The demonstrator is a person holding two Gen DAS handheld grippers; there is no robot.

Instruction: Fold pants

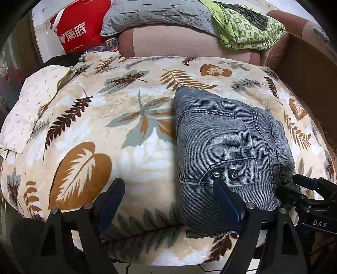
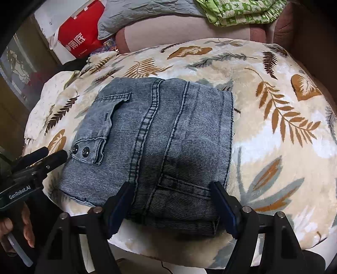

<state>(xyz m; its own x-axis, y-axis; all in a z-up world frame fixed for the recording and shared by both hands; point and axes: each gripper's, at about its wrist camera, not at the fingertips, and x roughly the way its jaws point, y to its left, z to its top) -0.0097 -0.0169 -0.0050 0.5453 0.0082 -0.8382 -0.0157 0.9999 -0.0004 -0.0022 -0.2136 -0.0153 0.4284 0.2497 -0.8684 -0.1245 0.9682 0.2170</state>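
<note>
Grey-blue ribbed pants lie folded into a compact rectangle on a leaf-print blanket, a snap pocket facing up. My left gripper is open at the pants' left near corner. One finger tip sits over the pocket snaps and the other over bare blanket. My right gripper is open and straddles the thick near edge of the fold, its pads beside the fabric without squeezing it. The right gripper also shows at the pants' right edge, and the left gripper at their left edge.
A red shopping bag, a grey quilted pillow and a green patterned cloth lie on the pink sofa behind. A white printed pillow rests at the blanket's left. A person's hand holds the left gripper's handle.
</note>
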